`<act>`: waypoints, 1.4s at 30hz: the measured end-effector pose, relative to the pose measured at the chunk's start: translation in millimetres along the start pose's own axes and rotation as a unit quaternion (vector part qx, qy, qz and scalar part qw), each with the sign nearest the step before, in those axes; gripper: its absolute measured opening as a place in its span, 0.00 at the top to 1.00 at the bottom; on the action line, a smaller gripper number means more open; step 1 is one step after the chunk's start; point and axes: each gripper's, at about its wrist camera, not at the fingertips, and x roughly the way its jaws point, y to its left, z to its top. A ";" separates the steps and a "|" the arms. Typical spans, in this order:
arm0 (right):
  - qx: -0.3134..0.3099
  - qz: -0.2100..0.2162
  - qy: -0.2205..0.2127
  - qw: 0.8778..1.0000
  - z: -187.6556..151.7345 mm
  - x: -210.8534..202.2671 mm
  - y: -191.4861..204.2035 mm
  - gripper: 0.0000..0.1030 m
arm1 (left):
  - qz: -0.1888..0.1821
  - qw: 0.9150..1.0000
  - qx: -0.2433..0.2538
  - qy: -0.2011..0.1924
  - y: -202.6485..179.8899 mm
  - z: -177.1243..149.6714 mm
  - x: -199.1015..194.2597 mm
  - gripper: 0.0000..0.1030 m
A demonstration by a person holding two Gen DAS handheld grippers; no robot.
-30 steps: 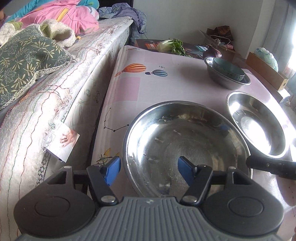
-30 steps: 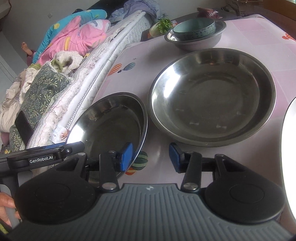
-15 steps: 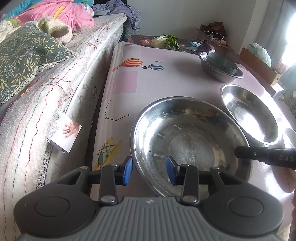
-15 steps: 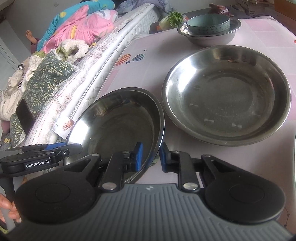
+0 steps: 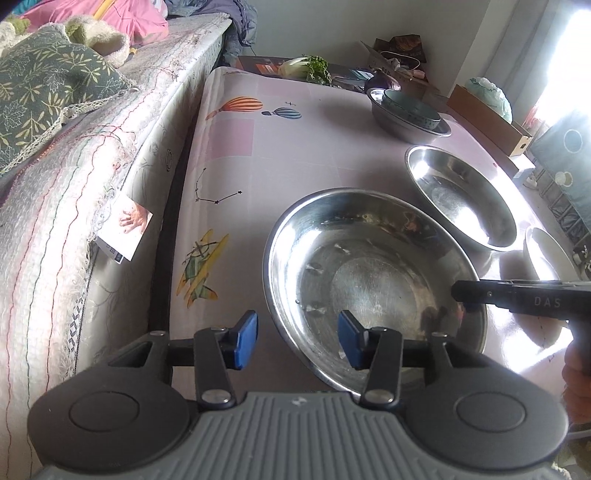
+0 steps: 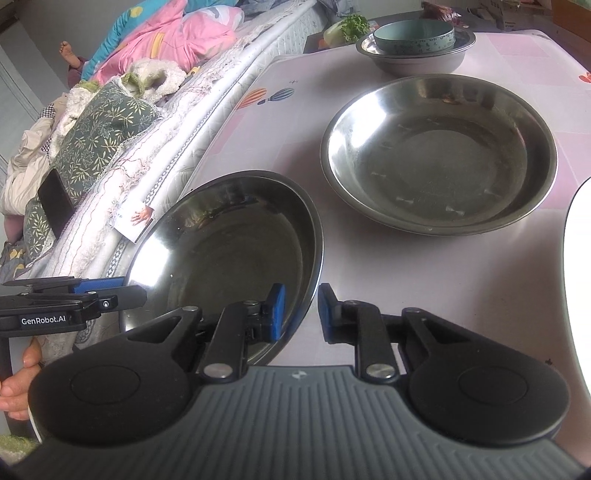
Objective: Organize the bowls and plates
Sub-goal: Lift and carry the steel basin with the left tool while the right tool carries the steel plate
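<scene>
A large steel basin [image 5: 373, 273] sits at the near left of the pink table; it also shows in the right wrist view [image 6: 229, 251]. My left gripper [image 5: 297, 339] is open, its jaws straddling the basin's near left rim without gripping. My right gripper [image 6: 301, 314] is narrowly open around the basin's right rim, pads close to the metal but apart from it. A second steel basin [image 6: 439, 155] lies to the right, also in the left wrist view [image 5: 461, 192]. A teal bowl [image 6: 413, 35] rests inside a third steel basin [image 6: 413, 59] at the back.
A bed with quilt and pillows [image 5: 55, 110] runs along the table's left edge. A white plate edge [image 6: 578, 266] is at the far right. Greens [image 5: 306, 68], a cardboard box [image 5: 487, 118] and clutter lie beyond the table.
My left gripper closed partway, then opened wide again beside the basin rim. My right gripper narrowed around the right rim, then opened slightly. The near basin looks slightly tilted.
</scene>
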 end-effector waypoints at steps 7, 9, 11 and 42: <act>-0.005 -0.005 -0.003 1.000 0.9 7.7 2.7 0.84 | 0.016 1.000 0.021 0.002 -5.1 5.6 14.6 0.62; -0.010 -0.012 -0.005 1.000 0.3 8.5 4.5 0.86 | 0.024 0.999 0.025 0.002 -7.1 5.2 16.2 0.68; -0.011 -0.014 -0.007 1.000 0.6 8.6 4.9 0.87 | 0.029 0.999 0.032 0.001 -7.6 3.5 15.7 0.70; -0.013 -0.017 -0.011 1.000 -0.8 9.4 -3.1 0.88 | 0.033 0.997 0.049 0.044 -23.2 3.1 25.3 0.64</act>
